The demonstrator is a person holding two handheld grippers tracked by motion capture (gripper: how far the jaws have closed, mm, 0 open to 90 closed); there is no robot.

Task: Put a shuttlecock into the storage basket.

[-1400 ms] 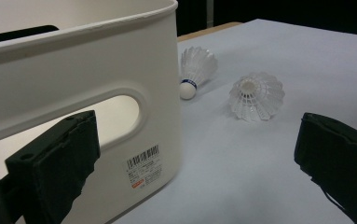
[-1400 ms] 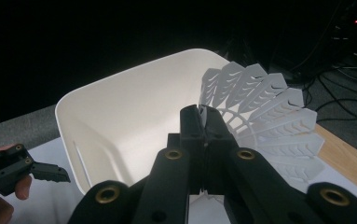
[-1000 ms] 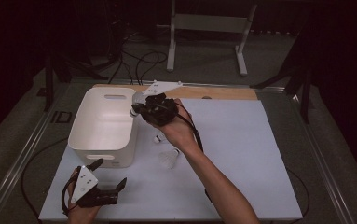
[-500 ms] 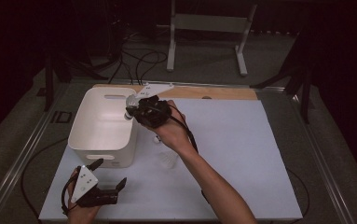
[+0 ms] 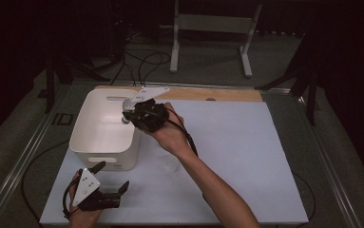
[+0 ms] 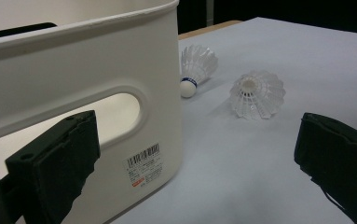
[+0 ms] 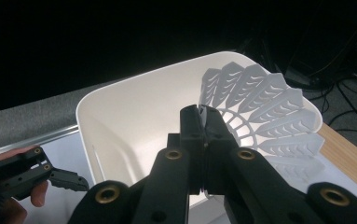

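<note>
My right gripper (image 7: 203,122), centre-bottom of its own view, pinches a white shuttlecock (image 7: 264,112) by the skirt; cork end hidden behind the jaws. High view: shuttlecock (image 5: 128,112) is a small blur over the white bin (image 5: 104,147), upper left of centre. My left gripper (image 5: 107,184), bottom left, jaws spread, nothing between. Two more shuttlecocks (image 6: 256,93) on the table beside the bin wall; hard to make out from above.

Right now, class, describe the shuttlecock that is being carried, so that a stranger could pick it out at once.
Find the white bin at the table's left. Over its right rim hangs the right gripper, its jaws shut on a white plastic shuttlecock. Unlike the two shuttlecocks lying on the table beside the bin, this one is in the air, pinched by its skirt.
</note>
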